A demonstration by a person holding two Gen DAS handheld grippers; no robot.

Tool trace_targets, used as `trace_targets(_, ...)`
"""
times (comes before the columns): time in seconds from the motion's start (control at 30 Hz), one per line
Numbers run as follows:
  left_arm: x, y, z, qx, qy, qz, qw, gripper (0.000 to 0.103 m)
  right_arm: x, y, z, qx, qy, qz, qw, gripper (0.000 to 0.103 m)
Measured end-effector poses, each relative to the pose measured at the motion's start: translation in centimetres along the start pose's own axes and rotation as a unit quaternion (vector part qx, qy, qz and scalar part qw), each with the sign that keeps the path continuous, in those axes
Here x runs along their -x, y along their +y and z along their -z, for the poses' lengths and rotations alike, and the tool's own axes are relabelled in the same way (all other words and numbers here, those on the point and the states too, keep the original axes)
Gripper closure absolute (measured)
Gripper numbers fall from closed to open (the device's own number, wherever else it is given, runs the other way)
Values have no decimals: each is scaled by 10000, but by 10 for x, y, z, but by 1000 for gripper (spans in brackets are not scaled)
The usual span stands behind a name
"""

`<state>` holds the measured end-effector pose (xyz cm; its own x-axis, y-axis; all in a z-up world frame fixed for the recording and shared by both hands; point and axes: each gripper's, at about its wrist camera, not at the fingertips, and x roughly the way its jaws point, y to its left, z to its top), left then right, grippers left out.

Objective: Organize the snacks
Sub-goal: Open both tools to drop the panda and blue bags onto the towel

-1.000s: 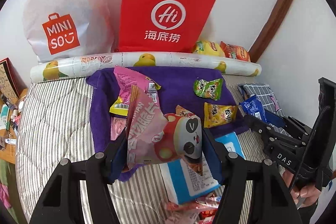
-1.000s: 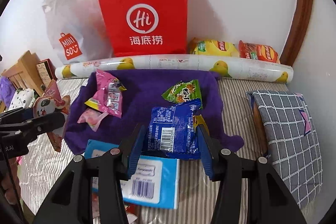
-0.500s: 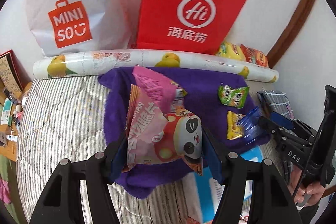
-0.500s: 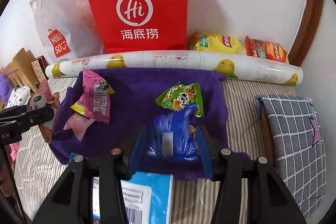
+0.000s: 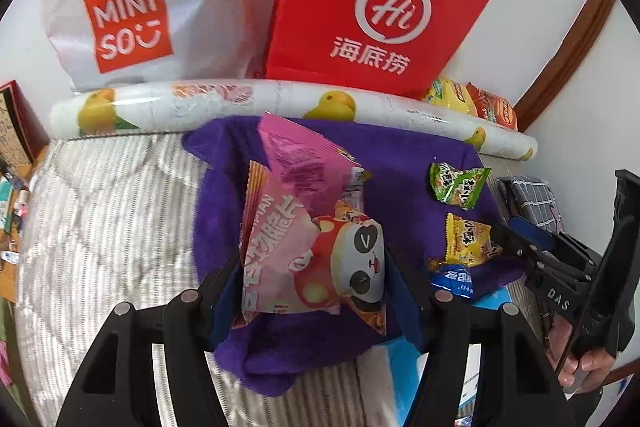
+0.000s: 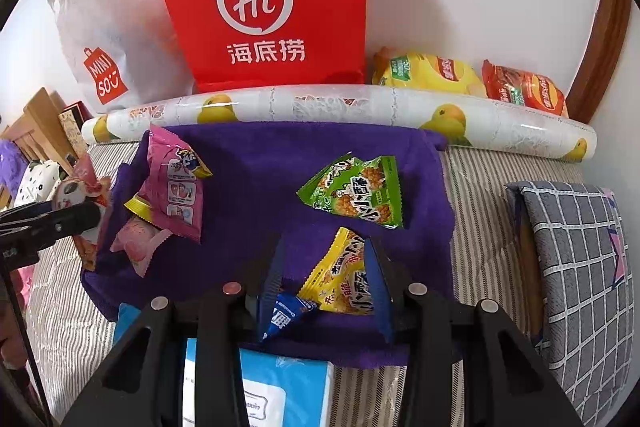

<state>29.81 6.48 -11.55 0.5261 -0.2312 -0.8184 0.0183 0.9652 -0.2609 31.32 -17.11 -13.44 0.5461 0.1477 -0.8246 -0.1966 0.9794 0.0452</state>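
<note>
My left gripper [image 5: 314, 279] is shut on a pink panda snack packet [image 5: 308, 259] and holds it above the purple towel [image 5: 400, 163]. A second pink packet [image 5: 308, 163] lies behind it on the towel. My right gripper [image 6: 326, 285] is open over the towel's [image 6: 260, 167] near edge. A blue snack packet [image 6: 286, 315] lies below it on the towel, against the yellow packet [image 6: 344, 279]. A green packet [image 6: 356, 191] lies further back. Pink packets [image 6: 172, 183] lie at the towel's left.
A red Hi paper bag [image 6: 272, 7] and a white Miniso bag [image 5: 120, 11] stand against the wall behind a patterned roll [image 6: 340, 107]. Yellow and orange chip bags [image 6: 460, 75] lie at the back right. A checked pillow [image 6: 576, 267] lies to the right. A blue-and-white pack [image 6: 276, 391] lies at the front.
Both grippers moved forward over the towel. My right gripper opened and the blue packet dropped from its jaws onto the towel. My left gripper kept the panda packet.
</note>
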Motion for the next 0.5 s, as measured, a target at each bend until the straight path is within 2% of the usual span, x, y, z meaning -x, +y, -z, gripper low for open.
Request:
trace_targets(0.4,-37,-23,-5,-34,193,272,9994,39,0,-12,23,4,220,-42,9997,62)
trace_targets(0.5,-44,-26,-6,24,235,215,9995,32,0,-13,26,-23,232,-59,9997,62)
